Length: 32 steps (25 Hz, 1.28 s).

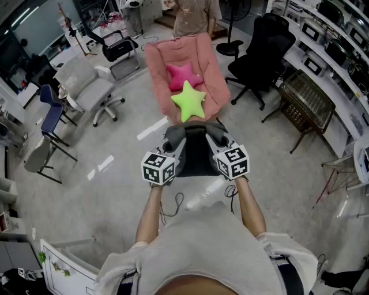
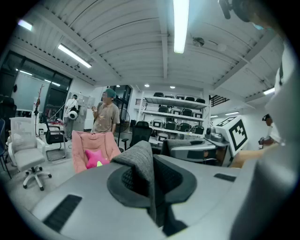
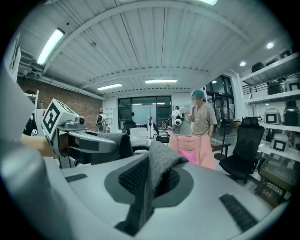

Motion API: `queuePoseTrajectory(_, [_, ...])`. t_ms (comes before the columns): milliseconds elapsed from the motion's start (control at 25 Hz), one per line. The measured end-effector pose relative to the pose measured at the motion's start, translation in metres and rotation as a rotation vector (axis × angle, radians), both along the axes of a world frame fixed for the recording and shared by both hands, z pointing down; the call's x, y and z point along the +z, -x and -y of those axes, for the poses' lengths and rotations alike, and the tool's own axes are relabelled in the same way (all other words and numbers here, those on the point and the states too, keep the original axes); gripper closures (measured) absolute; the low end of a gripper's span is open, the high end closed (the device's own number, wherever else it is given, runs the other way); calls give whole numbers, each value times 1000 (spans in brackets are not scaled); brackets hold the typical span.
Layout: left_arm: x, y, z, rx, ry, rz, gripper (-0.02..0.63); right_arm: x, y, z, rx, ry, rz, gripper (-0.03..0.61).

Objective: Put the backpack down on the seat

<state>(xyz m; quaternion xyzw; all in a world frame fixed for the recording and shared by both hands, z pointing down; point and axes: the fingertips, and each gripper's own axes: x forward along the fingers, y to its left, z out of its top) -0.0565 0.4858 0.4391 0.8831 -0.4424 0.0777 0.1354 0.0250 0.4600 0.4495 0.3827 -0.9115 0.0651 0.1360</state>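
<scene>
I hold a dark backpack [image 1: 196, 154] up in front of me by its grey straps, just short of the pink seat [image 1: 164, 57]. My left gripper [image 1: 173, 142] is shut on the left strap [image 2: 142, 165], which is pinched between its jaws. The right gripper [image 1: 219, 139] is shut on the right strap [image 3: 157, 172] in the same way. A pink star cushion [image 1: 182, 75] and a green star cushion [image 1: 189, 101] lie on the seat. In both gripper views the seat [image 2: 79, 145] [image 3: 206, 152] shows beyond the jaws.
A person [image 1: 196, 16] stands behind the seat. A white office chair [image 1: 86, 86] and a blue chair [image 1: 52, 115] are to the left. To the right are a black office chair [image 1: 260, 55], a wire rack [image 1: 307, 101] and shelves [image 1: 340, 46].
</scene>
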Motion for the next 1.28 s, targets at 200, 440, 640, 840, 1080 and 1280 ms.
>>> queuePoseTrajectory(200, [-3,-4,6,-5,0,3,581,-2,-4,6,0,-7,7,552])
queuePoseTrajectory(440, [-2,-10,8,-9,1,9,581,0,-11,8,-3,-9,-1,551])
queuePoseTrajectory(640, [0,-14,6,-12,0,16,581,5,-14,5,-7,-2,2,551])
queuePoseTrajectory(840, [0,-25,4,-27,6,15,581,8,-24,2,-23,16,18,551])
queuePoseTrajectory(1080, [-1,-39,4,-49,9,-5,581,8,-38,-2,-49,17,39,551])
queuePoseTrajectory(1280, [-1,-49,11,-57,-2,-3,581,9,-47,6,-53,4,54,551])
